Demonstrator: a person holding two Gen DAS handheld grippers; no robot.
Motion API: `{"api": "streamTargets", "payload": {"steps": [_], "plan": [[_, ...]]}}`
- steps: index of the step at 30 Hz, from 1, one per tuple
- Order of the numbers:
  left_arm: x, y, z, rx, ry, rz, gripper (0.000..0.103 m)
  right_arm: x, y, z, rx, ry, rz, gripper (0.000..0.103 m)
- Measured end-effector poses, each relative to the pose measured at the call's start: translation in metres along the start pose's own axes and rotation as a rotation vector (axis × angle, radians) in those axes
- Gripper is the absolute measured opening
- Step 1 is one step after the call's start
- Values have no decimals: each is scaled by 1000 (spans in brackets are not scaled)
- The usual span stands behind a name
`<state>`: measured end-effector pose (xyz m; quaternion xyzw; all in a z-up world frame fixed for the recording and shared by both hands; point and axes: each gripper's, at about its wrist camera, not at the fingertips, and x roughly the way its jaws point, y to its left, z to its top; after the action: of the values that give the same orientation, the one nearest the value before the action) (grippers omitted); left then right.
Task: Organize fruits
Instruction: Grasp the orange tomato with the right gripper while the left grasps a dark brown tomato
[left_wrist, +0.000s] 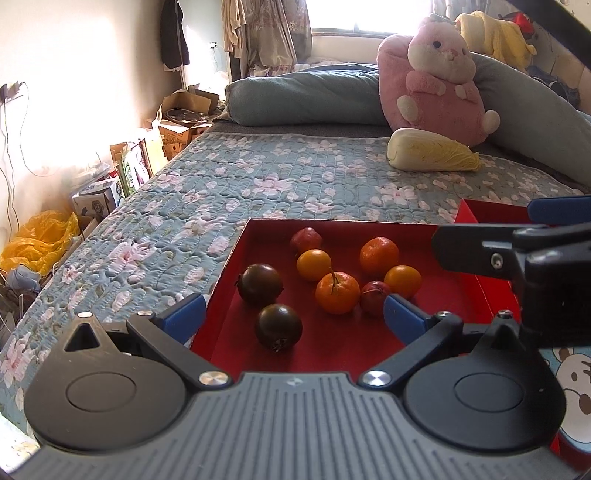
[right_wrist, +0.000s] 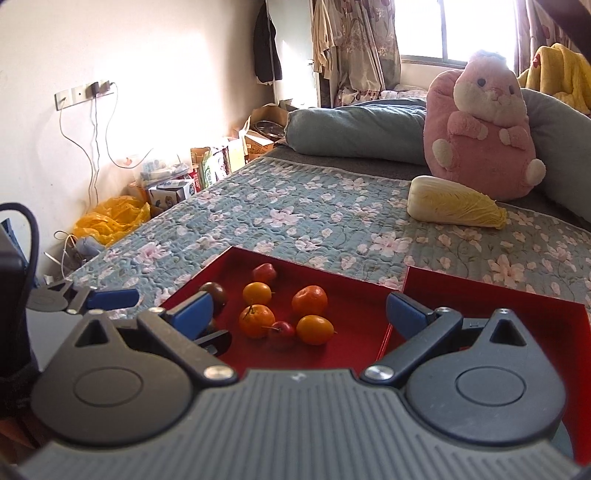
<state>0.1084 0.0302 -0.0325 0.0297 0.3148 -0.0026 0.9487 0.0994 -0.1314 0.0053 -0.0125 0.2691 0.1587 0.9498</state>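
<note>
A red tray (left_wrist: 443, 295) on the bed holds several fruits: two dark tomatoes (left_wrist: 279, 326), a stemmed orange (left_wrist: 337, 292), another orange (left_wrist: 379, 256), two yellow-orange fruits (left_wrist: 314, 264) and two small red fruits (left_wrist: 373, 297). My left gripper (left_wrist: 293, 317) is open and empty, hovering over the tray's near end. My right gripper (right_wrist: 299, 314) is open and empty above the same tray (right_wrist: 354, 317). A second red tray (right_wrist: 517, 314) lies to the right. The right gripper also shows in the left wrist view (left_wrist: 517, 254).
A napa cabbage (left_wrist: 432, 151) and a pink plush rabbit (left_wrist: 439, 81) lie at the far side of the floral quilt (left_wrist: 258, 177). Rolled blue bedding (left_wrist: 303, 96) lies behind. Boxes and a yellow bag (left_wrist: 40, 236) sit on the floor left of the bed.
</note>
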Motion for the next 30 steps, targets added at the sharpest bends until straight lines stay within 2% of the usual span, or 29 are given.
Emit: {"api": "streamTargets", "payload": {"steps": [4, 7, 12, 16, 21, 26, 30], "plan": [[9, 2, 2, -9, 27, -8, 103, 9, -2, 4, -6, 18, -6, 102], [15, 2, 4, -13, 36, -12, 103, 15, -3, 6, -9, 31, -1, 94], [22, 1, 2, 0, 57, -15, 99, 26, -3, 5, -12, 50, 18, 92], [29, 1, -1, -4, 87, -22, 92, 35, -1, 2, -30, 82, 34, 76], [35, 2, -2, -7, 106, -10, 89, 43, -3, -2, -37, 116, 41, 73], [44, 3, -4, -4, 137, -12, 77, 56, -6, -5, -35, 179, 48, 57], [52, 4, -4, -7, 159, -4, 76, 65, -8, -7, -37, 216, 35, 46]]}}
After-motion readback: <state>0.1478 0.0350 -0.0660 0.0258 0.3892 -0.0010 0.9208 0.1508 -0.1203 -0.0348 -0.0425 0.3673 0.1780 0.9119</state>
